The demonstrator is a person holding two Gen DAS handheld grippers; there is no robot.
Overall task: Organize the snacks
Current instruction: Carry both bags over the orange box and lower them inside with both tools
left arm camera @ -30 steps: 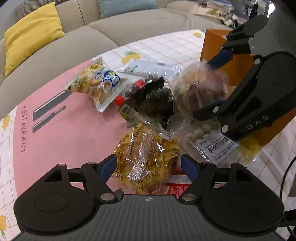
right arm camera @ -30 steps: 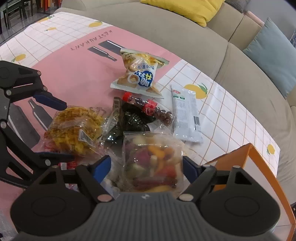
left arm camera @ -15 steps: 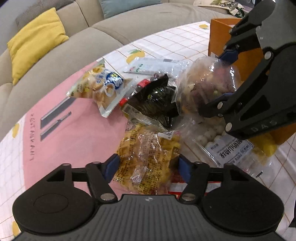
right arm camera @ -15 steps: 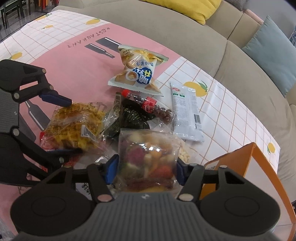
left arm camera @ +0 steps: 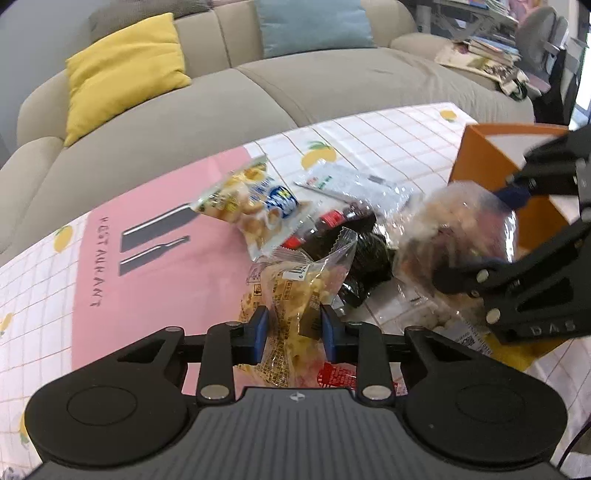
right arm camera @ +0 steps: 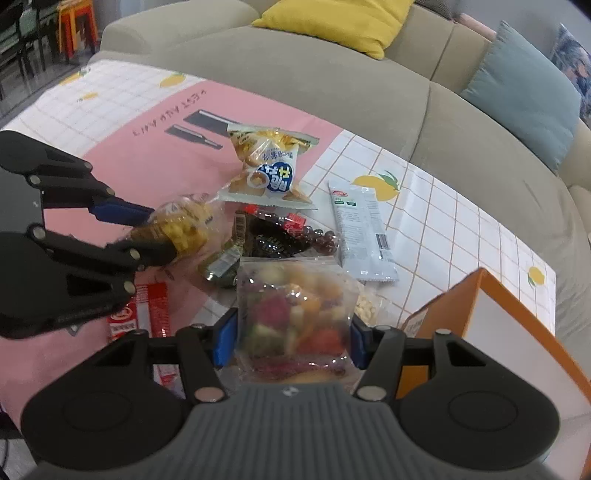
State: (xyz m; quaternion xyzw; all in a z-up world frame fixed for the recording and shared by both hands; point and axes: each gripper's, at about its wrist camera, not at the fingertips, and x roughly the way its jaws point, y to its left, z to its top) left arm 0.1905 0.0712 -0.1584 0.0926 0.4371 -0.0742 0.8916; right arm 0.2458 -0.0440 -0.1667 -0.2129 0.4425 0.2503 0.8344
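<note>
We've both jaws pinching a bag each, left gripper (left arm camera: 291, 328) on yellow bag (left arm camera: 295, 291), having just closed; right gripper (right arm camera: 291, 334) on mixed bag (right arm camera: 295, 314), lifted clear for the box (right arm camera: 517, 332).

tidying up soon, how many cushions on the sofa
2: a yellow cushion toward the left of the sofa in the left wrist view, and a blue cushion beside it, further right. More may sit outside the frame.

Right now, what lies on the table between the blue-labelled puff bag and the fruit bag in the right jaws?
The dark snack packet with its red-labelled dark beads, seen in the right wrist view, between the puff bag and the fruit bag.
</note>
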